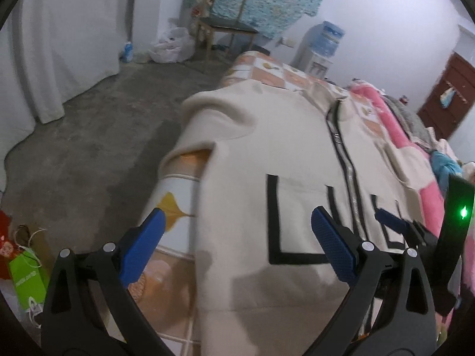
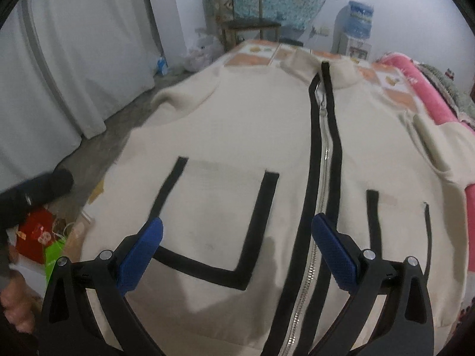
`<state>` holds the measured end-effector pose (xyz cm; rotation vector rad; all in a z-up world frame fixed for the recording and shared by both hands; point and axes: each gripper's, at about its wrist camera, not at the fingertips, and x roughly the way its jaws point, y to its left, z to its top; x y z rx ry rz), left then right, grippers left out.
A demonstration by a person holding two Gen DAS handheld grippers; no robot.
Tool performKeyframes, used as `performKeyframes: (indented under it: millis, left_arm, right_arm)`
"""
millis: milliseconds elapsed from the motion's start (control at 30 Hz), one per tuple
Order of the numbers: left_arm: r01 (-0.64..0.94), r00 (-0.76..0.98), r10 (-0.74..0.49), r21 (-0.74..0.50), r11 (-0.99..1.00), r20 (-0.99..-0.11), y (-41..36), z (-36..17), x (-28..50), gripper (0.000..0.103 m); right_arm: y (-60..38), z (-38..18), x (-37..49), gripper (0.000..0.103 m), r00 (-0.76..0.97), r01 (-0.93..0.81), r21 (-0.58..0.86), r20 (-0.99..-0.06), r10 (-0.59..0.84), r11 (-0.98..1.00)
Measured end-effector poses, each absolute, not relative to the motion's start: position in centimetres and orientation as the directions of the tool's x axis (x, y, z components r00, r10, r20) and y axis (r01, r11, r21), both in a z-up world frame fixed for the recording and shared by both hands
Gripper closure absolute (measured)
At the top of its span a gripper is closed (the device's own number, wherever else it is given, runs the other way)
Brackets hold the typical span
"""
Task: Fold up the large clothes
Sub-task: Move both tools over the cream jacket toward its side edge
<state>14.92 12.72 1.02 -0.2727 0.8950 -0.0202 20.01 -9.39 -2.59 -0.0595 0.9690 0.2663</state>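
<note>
A cream zip-up jacket (image 2: 237, 136) with black trim lies front-up and spread flat on the bed. Its silver zipper (image 2: 323, 160) is done up along the middle, and the collar points away from me. My right gripper (image 2: 237, 221) hovers open over the hem, between the left pocket outline (image 2: 255, 222) and the zipper, holding nothing. My left gripper (image 1: 237, 212) is open over the same jacket (image 1: 267, 136) near its left edge, also holding nothing. One of the right gripper's blue fingers (image 1: 390, 220) shows beside it. The left sleeve (image 1: 207, 109) bunches at the bed's edge.
The bed sheet (image 1: 175, 187) has an orange and white tile pattern. A pink blanket (image 1: 412, 148) lies at the right. Bare concrete floor (image 1: 98, 136) drops off to the left, with bags (image 1: 26, 276), a chair (image 1: 228, 26), a white curtain (image 1: 59, 44) and a water dispenser (image 1: 323, 44) beyond. A person's hand (image 2: 14, 305) is at lower left.
</note>
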Motion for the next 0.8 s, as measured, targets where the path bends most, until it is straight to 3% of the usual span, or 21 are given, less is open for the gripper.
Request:
performKeyframes:
  millis: [800]
  left_arm:
    - [-0.239,0.566,-0.021,-0.189,0.952,-0.824,13.6,0.2,17.2,0.008]
  right_arm:
    - [-10.3,-4.0,20.7,0.005,0.510,-0.298,0.043,-0.837,0.197,0.954]
